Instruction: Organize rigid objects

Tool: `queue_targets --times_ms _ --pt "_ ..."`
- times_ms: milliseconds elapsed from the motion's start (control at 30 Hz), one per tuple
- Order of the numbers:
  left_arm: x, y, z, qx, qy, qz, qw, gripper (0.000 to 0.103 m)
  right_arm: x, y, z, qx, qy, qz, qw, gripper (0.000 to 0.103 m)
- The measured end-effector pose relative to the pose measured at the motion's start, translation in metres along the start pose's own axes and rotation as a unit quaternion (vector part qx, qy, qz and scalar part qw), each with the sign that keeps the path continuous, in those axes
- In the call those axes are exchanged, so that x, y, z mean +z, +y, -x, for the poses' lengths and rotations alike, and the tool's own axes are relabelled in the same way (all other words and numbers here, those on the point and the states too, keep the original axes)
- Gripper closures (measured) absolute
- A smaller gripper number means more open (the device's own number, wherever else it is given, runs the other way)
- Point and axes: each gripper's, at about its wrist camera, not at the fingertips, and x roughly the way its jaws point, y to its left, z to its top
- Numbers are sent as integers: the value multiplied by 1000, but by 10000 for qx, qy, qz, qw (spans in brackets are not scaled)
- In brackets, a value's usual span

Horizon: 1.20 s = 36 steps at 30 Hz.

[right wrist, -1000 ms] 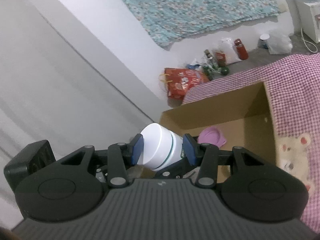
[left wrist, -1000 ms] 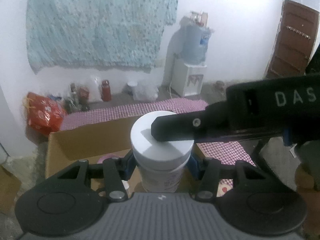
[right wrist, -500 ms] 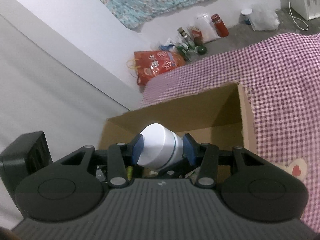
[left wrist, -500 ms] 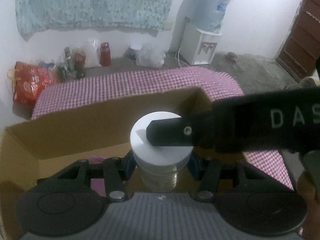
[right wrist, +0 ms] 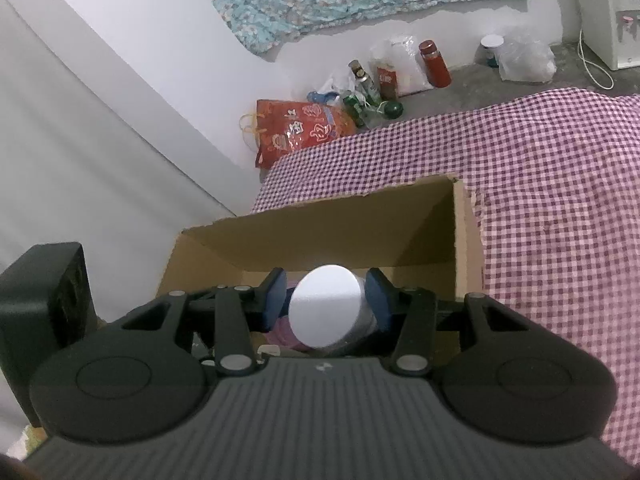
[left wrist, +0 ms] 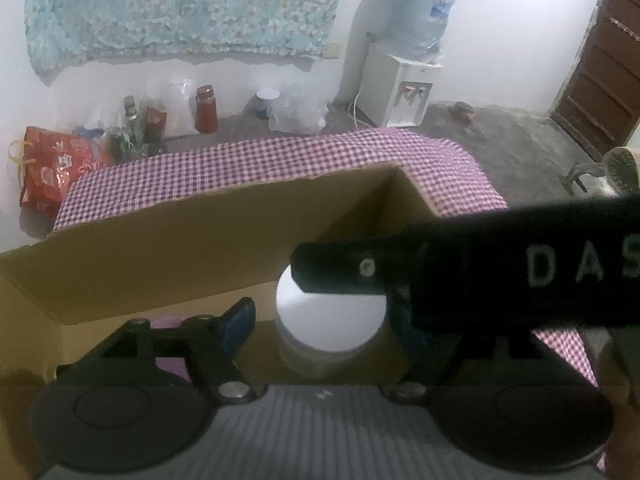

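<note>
Your left gripper (left wrist: 320, 320) is spread wide, its fingers clear of the jar (left wrist: 329, 322), which sits in the box (left wrist: 192, 248) below. Your right gripper (right wrist: 326, 304) also brackets the jar (right wrist: 325, 311); its pads look just off the sides, though the blur makes contact hard to judge. The box stands on the checked cloth (right wrist: 560, 184).
</note>
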Motion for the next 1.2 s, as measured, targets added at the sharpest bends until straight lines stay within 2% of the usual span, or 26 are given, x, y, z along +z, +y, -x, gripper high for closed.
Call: queue_targets --times_ms 100,167,400,500,633,700,767,833,900,1000,1100,1200 --pt "-2 -3 12 -46 -103 -24 9999 13 -2 -1 15 75 -173 -58 9998 59" --pt "-4 -6 24 -49 -264 -78 9996 10 -4 0 29 129 -321 -78 9994 59" --pt "-12 -12 76 -3 -873 -229 9959 7 -21 12 93 391 -881 -157 9952 54" --pt "-23 -10 109 -152 -1163 -225 9928 5 -37 23 128 508 -1145 -124 9920 46" --pt "-52 -5 155 -346 -1491 -255 9879 0 -69 41 176 608 -1472 -6 9872 20" --pt "-72 0 175 -369 -1607 -141 9862 0 -84 48 193 581 -1640 81 9847 14" --pt "-89 5 189 -336 -1620 -84 9862 0 -105 54 209 591 -1760 126 9825 1" --pt "-113 12 200 -221 -1745 78 9844 0 -129 56 218 670 -1890 156 9796 1" --pt "-138 19 205 -52 -1815 385 9826 0 -149 59 218 544 -1896 88 9803 1" --pt "-161 29 202 426 -1608 706 9835 0 -178 69 213 -78 -1898 220 9815 1" --pt "-178 34 199 911 -1524 925 9798 0 -204 87 203 -751 -1982 613 9754 1" --pt "-187 39 193 1254 -1383 1202 9750 0 -231 106 191 -1091 -2001 1054 9680 1"
